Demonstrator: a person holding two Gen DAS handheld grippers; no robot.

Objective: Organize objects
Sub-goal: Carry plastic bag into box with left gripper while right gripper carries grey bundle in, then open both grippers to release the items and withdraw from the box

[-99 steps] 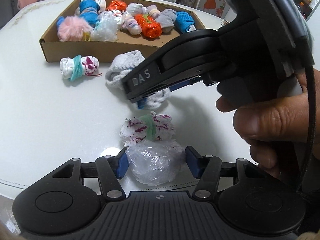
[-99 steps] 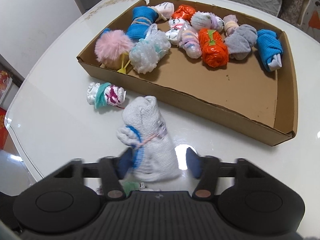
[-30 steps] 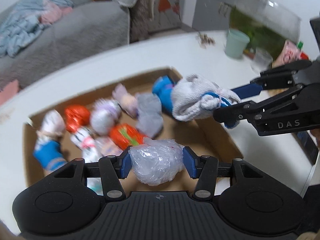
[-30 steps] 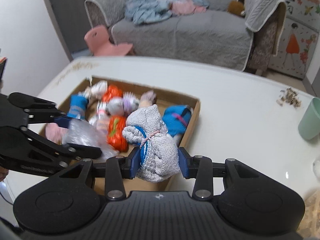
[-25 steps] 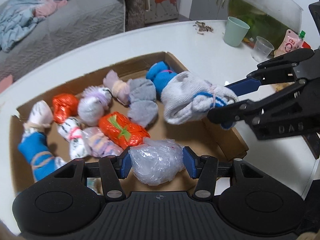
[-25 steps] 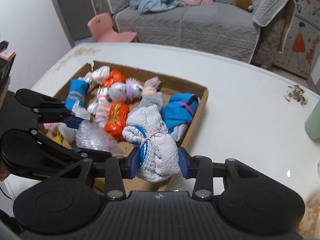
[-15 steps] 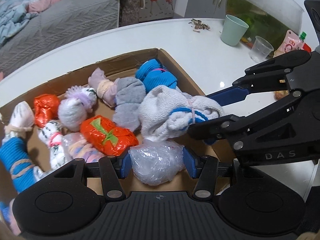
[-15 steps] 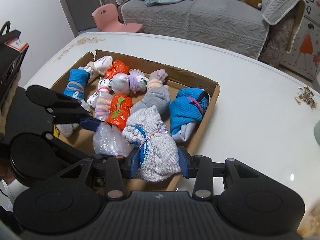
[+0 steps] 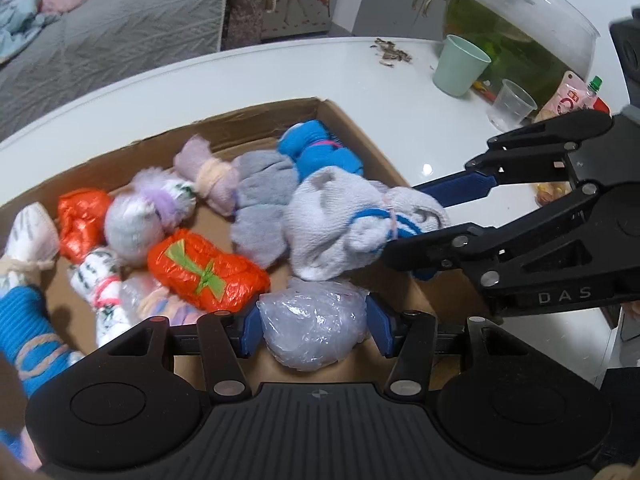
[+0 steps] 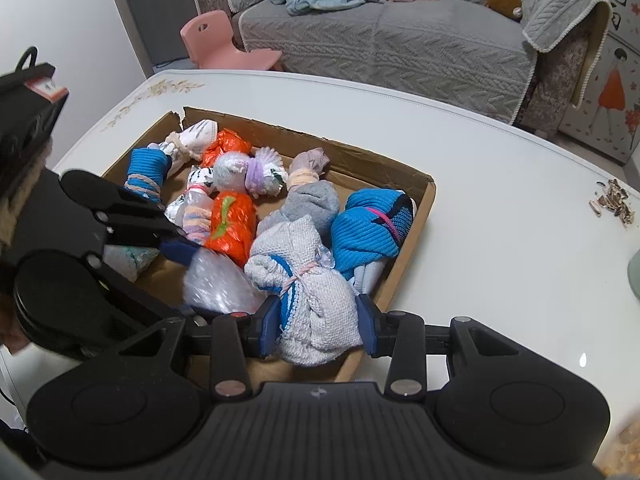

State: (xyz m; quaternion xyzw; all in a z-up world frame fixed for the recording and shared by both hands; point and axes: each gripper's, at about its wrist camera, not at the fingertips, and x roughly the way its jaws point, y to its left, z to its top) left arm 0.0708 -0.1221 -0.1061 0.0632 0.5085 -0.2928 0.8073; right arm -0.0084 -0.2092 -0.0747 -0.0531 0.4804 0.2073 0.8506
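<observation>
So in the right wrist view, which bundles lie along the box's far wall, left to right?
White striped bundle → orange plastic bundle → white bundle with purple band → mauve bundle with peach tie.

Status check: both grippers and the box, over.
Left gripper shut on clear plastic bundle. Right gripper shut on white sock bundle. Both over cardboard box, nearly full.

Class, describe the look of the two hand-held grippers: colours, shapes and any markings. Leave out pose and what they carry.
Both are matte black. The right hand-held gripper has slim linkage arms with silver rivets, blue finger pads and white "DAS" lettering. The left hand-held gripper shows blue pads too, a ribbed black body and two round discs. No cables or sleeves are visible.
</observation>
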